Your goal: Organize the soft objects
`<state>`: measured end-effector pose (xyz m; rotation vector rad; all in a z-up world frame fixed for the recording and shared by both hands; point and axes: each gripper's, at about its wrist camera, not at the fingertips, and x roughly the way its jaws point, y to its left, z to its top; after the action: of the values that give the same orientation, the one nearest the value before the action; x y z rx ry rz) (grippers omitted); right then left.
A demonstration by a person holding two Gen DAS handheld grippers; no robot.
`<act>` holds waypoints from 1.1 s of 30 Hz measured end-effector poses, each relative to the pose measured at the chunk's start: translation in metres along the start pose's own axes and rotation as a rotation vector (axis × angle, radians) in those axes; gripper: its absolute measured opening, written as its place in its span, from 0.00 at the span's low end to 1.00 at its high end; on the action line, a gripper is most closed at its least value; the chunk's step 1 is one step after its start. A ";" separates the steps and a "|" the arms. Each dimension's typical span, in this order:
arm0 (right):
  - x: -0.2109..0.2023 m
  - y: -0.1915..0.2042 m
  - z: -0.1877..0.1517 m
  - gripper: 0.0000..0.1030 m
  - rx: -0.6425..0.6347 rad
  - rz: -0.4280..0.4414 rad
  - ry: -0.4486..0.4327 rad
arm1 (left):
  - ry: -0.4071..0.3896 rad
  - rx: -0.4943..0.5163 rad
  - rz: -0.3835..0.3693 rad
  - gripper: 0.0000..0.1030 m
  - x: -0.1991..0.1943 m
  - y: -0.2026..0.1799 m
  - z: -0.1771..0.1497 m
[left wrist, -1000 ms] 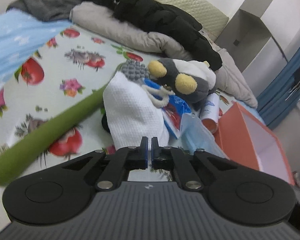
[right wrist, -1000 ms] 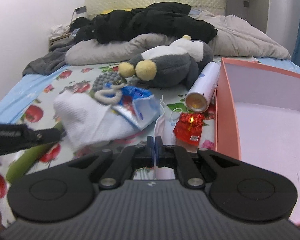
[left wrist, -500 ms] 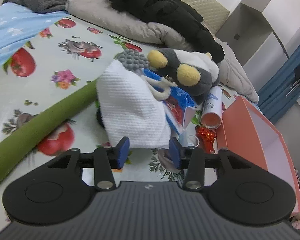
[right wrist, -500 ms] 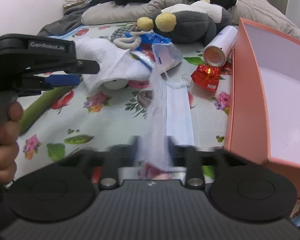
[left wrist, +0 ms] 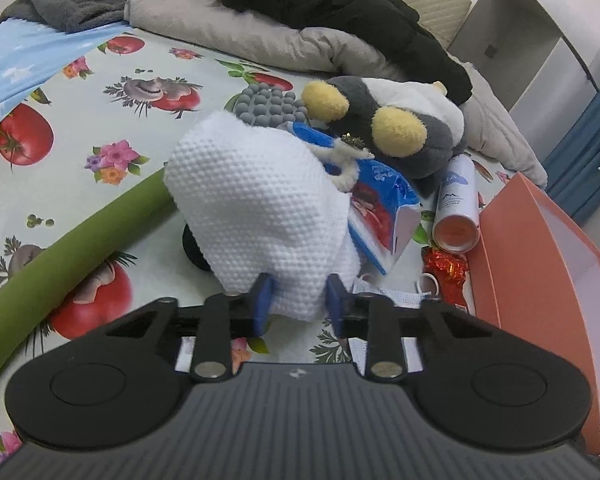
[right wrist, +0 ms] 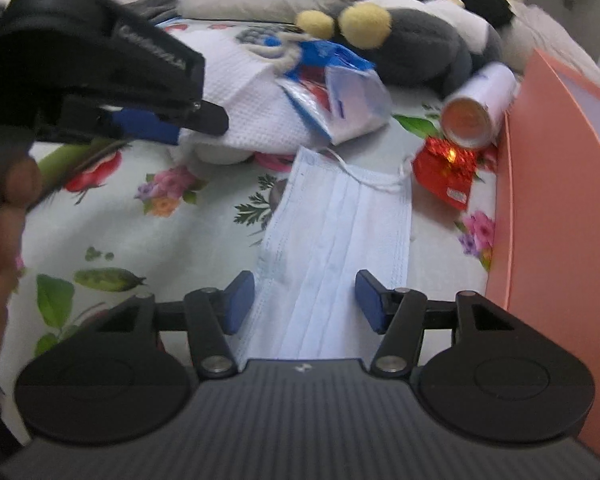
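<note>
A white waffle-weave towel (left wrist: 256, 204) lies bunched on the fruit-print bed sheet. My left gripper (left wrist: 298, 300) is open with its blue pads on either side of the towel's near edge; it also shows in the right wrist view (right wrist: 148, 124). A light blue face mask (right wrist: 332, 236) lies flat on the sheet. My right gripper (right wrist: 304, 300) is open, with the mask's near end between its pads. A grey and white plush penguin (left wrist: 396, 128) lies behind the towel.
An open orange box (left wrist: 540, 248) stands on the right. A white spray can (left wrist: 458, 212), a red foil packet (right wrist: 446, 170), a blue tissue pack (left wrist: 380, 208) and a grey bumpy pad (left wrist: 268, 106) lie near the towel. A green foam roll (left wrist: 72, 256) lies left. Dark clothes are piled behind.
Both grippers opened from shut. The left moved in around the towel's edge. The right let go of the mask, which now lies flat between its pads.
</note>
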<state>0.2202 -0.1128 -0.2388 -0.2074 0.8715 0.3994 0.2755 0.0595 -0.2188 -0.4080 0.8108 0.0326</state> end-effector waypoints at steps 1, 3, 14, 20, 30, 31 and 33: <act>0.000 -0.001 0.001 0.48 0.007 0.013 0.003 | -0.004 0.001 -0.006 0.20 -0.001 0.000 0.000; 0.000 0.001 0.004 0.21 -0.003 0.026 0.007 | -0.006 0.009 -0.018 0.12 -0.004 -0.001 0.000; -0.031 -0.001 0.010 0.06 0.002 0.005 -0.015 | -0.075 0.056 -0.071 0.09 -0.068 -0.003 -0.006; -0.057 0.009 -0.003 0.06 0.010 0.007 -0.010 | -0.053 0.066 -0.097 0.09 -0.107 0.005 -0.028; -0.068 0.018 -0.033 0.09 0.061 0.041 0.061 | 0.117 0.084 -0.078 0.09 -0.116 0.036 -0.082; -0.067 0.018 -0.034 0.09 0.071 0.052 0.067 | 0.130 0.082 -0.068 0.10 -0.114 0.039 -0.086; -0.068 0.016 -0.035 0.11 0.086 0.078 0.074 | 0.143 0.081 -0.053 0.12 -0.112 0.042 -0.091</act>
<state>0.1495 -0.1280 -0.2082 -0.1100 0.9698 0.4280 0.1267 0.0792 -0.2092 -0.3575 0.9390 -0.0790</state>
